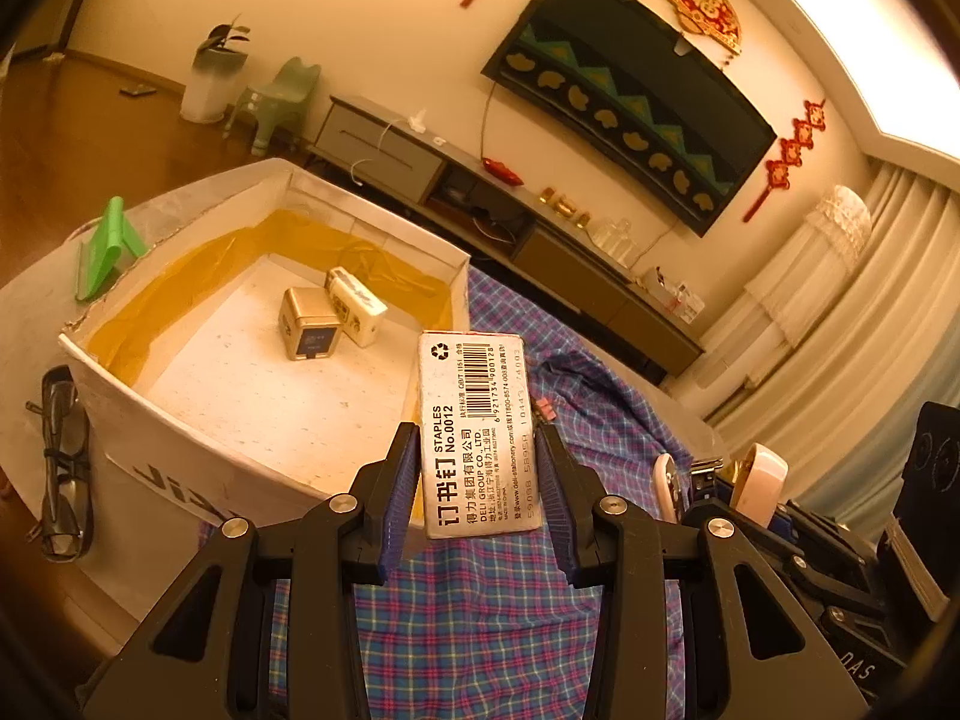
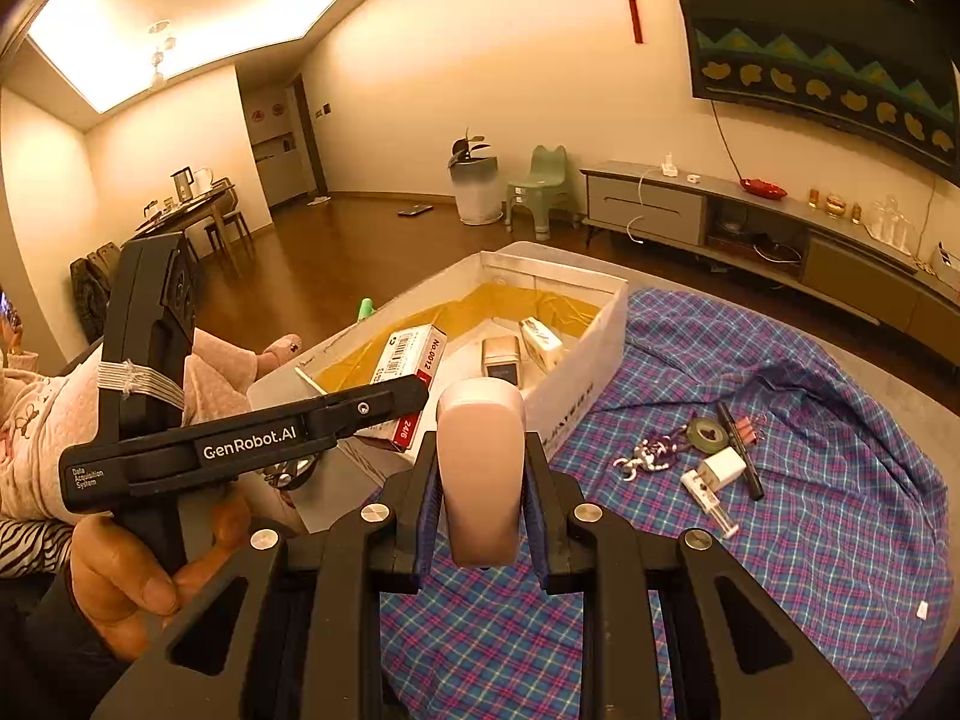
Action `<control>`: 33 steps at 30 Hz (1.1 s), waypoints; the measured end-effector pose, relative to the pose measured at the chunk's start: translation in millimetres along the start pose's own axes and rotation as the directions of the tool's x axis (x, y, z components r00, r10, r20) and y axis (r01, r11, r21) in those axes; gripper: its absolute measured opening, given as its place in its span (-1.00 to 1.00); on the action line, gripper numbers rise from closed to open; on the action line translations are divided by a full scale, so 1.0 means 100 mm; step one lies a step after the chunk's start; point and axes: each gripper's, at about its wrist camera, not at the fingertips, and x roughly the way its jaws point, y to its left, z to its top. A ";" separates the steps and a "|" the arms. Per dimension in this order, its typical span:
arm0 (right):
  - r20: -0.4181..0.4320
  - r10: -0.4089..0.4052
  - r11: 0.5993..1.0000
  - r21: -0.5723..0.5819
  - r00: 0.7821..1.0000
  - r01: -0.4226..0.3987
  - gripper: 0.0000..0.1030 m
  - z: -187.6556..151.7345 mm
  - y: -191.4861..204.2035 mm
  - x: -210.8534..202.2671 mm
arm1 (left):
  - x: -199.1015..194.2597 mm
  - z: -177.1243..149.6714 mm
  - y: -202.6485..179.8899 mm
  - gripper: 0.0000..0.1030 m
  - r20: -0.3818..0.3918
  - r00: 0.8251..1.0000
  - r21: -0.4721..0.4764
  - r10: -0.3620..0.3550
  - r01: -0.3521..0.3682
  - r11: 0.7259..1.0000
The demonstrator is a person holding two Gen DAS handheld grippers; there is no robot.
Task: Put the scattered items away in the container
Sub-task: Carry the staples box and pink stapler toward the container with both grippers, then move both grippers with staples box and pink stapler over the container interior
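The left hand-held gripper point(image 1: 477, 480) is pinching a staples box point(image 1: 474, 429) at the white container's point(image 1: 180, 450) five o'clock, while the right hand-held gripper point(image 2: 480, 498) is clamping a pink stapler point(image 2: 480, 474).

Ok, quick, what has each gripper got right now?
Left gripper: closed on the staples box.
Right gripper: closed on a pink rounded object; what it is cannot be told.

Cream walls point(image 2: 540, 90), brown wooden floor point(image 2: 336, 246), low grey cabinet point(image 2: 648, 204), pale curtains point(image 1: 840, 324), glowing ceiling panel point(image 2: 180, 18).
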 end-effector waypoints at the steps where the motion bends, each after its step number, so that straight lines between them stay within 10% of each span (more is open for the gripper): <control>1: -0.002 0.003 1.000 -0.002 1.000 -0.003 -0.50 0.01 0.01 0.01 | -0.01 0.01 0.02 -0.21 0.001 1.000 -0.006 -0.001 0.001 1.000; 33: -0.056 0.078 0.997 -0.019 0.995 -0.079 -0.50 0.32 0.16 0.49 | 0.10 0.18 0.48 -0.21 0.015 1.000 -0.118 0.026 -0.024 0.993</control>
